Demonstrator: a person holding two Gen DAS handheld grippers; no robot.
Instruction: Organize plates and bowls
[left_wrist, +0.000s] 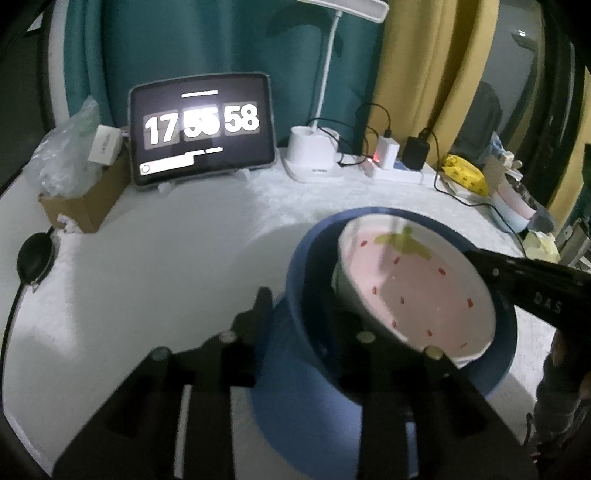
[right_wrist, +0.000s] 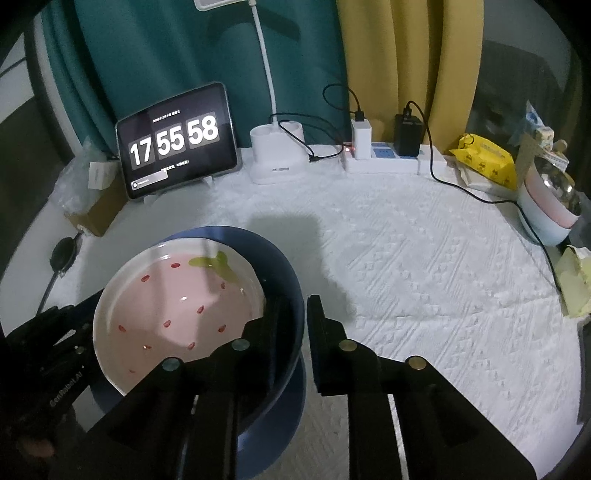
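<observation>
Straddling opposite rims of the blue bowl (right_wrist: 280, 266), left gripper (left_wrist: 295, 306) and right gripper (right_wrist: 295, 314) look released. Inside it the strawberry dish (right_wrist: 177, 302) lies tilted; withdrawing fingers could snag and tip it.

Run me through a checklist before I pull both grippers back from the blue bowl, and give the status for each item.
1. Left gripper let go of the blue bowl: ok, jaws stand apart around its rim.
2. Right gripper let go: ok, jaws stand apart around the opposite rim.
3. Strawberry dish lying flat in the bowl: not ok, it leans tilted inside.
4. Bowl steady on what is under it: cannot tell, its base is hidden.
5. Black cable clear of the bowl: ok, it lies apart, off to one side.
</observation>
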